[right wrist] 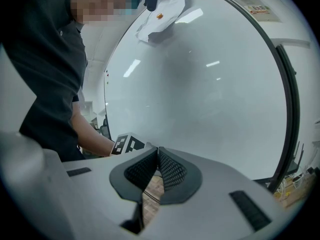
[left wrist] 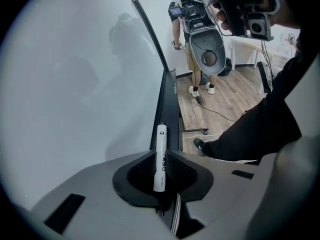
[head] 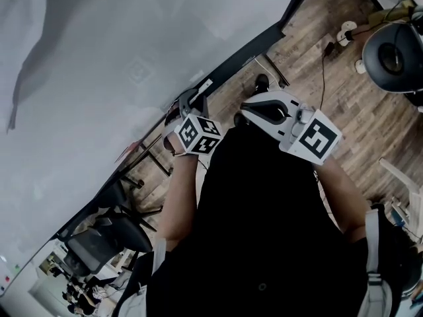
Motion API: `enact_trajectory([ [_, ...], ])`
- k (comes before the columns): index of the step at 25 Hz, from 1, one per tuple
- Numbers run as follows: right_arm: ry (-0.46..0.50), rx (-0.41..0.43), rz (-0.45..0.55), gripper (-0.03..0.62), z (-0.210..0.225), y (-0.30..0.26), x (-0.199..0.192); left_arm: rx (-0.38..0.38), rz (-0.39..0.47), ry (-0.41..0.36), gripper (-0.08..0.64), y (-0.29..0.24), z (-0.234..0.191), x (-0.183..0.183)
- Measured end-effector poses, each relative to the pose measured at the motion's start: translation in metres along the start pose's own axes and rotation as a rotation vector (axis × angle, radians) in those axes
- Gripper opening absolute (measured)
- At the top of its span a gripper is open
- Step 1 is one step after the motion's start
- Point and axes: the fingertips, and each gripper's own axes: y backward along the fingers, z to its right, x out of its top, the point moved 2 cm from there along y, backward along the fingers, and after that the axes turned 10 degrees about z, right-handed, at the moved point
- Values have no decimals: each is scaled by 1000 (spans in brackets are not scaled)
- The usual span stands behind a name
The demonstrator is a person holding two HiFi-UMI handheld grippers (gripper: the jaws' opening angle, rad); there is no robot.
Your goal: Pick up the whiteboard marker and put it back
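wear: black short-sleeved top [head: 264, 230] | left gripper [left wrist: 160, 153], right gripper [right wrist: 157, 150]: pale grey shells, black ribbed pads [right wrist: 172, 171] | marker cubes [head: 198, 135]: white, black square patterns

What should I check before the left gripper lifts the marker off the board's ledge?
1. Whiteboard marker sits between the left gripper's jaws: ok.
2. Both pads touch the marker's sides: ok, as far as the left gripper view shows.
3. Marker lines up straight with the jaws, not crooked: ok.
4. Marker free of the black ledge: cannot tell; it lies along it.
5. Right gripper out of the way, jaws shut with nothing in them: ok.
6. Marker's cap on tight: cannot tell.
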Motion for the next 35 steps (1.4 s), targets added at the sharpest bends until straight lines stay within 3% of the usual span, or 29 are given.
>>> enact_trajectory([
  [10,26,-28,26,21,0,1,10,-38,144,11,67,31,1,34],
  [19,76,-80,57,21,5,8,30,-51,389,58,67,94,-8,85],
  [25,94,-119,74,21,7,15,45,-107,601,238,67,138,-25,111],
  [30,131,-123,70,21,5,14,52,-105,696,257,67,166,-34,122],
  [35,131,-120,80,21,1,12,60,-227,886,397,67,193,-37,139],
])
